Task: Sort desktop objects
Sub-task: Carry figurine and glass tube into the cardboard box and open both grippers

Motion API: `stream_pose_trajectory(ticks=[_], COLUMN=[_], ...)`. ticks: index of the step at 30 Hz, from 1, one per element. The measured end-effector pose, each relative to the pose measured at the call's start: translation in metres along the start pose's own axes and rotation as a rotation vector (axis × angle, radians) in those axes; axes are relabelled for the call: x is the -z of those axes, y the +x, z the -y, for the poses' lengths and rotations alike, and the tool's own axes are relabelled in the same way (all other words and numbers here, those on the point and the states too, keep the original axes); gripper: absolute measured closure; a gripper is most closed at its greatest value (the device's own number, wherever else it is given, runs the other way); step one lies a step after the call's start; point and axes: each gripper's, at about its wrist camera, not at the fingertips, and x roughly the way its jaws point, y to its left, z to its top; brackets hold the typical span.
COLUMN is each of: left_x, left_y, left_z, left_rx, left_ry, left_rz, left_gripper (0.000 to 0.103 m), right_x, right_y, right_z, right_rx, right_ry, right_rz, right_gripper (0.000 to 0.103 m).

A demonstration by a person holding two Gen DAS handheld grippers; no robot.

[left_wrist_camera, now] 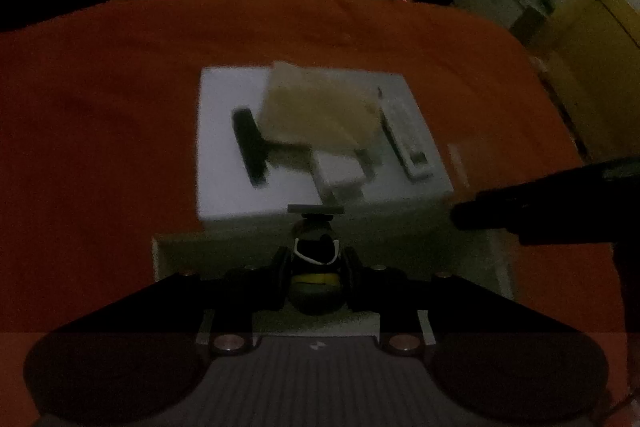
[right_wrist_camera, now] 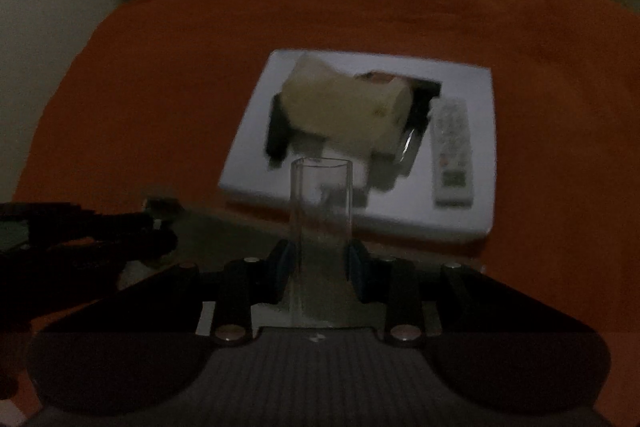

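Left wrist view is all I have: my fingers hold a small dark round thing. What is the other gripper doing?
Observer: The right gripper is shut on a clear glass tube, held upright.
Operator: The white stick on the tray's right side, what is it?
Observer: A white remote control with rows of buttons, lying flat on the white tray.
Operator: Anything behind the tan cloth?
Observer: Yes, a dark object shows past the tan cloth; too blurred to name.

Matt orange cloth [right_wrist_camera: 540, 67], clear smooth glass tumbler [right_wrist_camera: 322, 211], white plastic remote [right_wrist_camera: 452, 151].
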Motion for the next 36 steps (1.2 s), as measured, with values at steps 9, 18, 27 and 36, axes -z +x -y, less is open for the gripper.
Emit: stream_pose_trajectory(ticks=[9,18,27,36], left_x=[0.059,0.084,0.082,0.091], left_y=[0.022,0.073,0.121,0.146], left_z=[0.019,0.023,0.019,0.008], left_rx=[-0.009,-0.042,-0.086,-0.12], left_ry=[-0.001,-0.053,-0.052,-0.052], left_rz=[-0.066,-0.1,-0.119,-0.16], left_gripper=[0.08,0.08,0.08,0.08], right_x=[0.06,0.085,0.085,0.099], right_y=[0.022,0.085,0.134,0.164], right_z=[-0.004,0.016,0.025,0.04], right_rx=[-0.029,0.097,0.162,0.22], right_ry=[0.068,0.096,0.098,0.116], right_rz=[-0.067,-0.137,-0.171,-0.231], right_gripper=[0.069,0.069,0.069,0.069])
